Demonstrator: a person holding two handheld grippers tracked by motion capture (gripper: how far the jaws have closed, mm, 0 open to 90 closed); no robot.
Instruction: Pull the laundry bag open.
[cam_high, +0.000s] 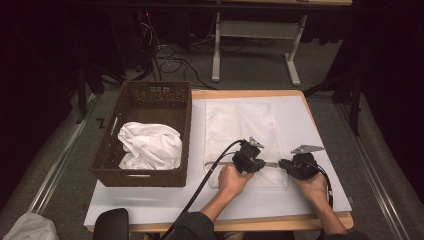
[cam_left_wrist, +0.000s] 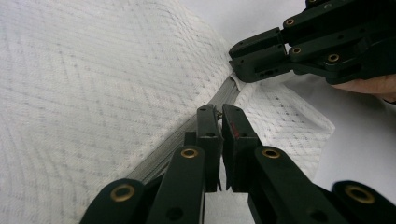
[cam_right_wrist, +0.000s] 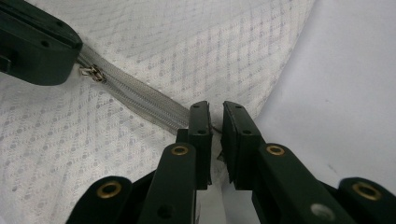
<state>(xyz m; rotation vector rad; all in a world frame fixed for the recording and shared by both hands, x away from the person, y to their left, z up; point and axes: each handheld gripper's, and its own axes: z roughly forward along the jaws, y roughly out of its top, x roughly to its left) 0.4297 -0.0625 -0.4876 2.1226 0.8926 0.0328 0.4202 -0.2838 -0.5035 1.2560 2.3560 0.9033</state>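
Left gripper (cam_left_wrist: 219, 112) fingers pinch zipper pull (cam_left_wrist: 217, 111) | right gripper (cam_right_wrist: 215, 109) fingers clamp zipper (cam_right_wrist: 140, 95) end | mesh bag (cam_high: 240, 125)

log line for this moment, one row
left gripper: shut on zipper pull | right gripper: shut on zipper end | white mesh bag: flat on table | basket: holds white cloth

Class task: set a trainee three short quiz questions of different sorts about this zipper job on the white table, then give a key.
1. True or false: the left tongs are pinching the zipper pull.
2. Which holds the crumpled white cloth? A) wicker basket B) white table C) the floor
3. Fill in: the right tongs grip the end of the grey ____ on the white mesh bag.

Key: 1 true; 2 A; 3 zipper.
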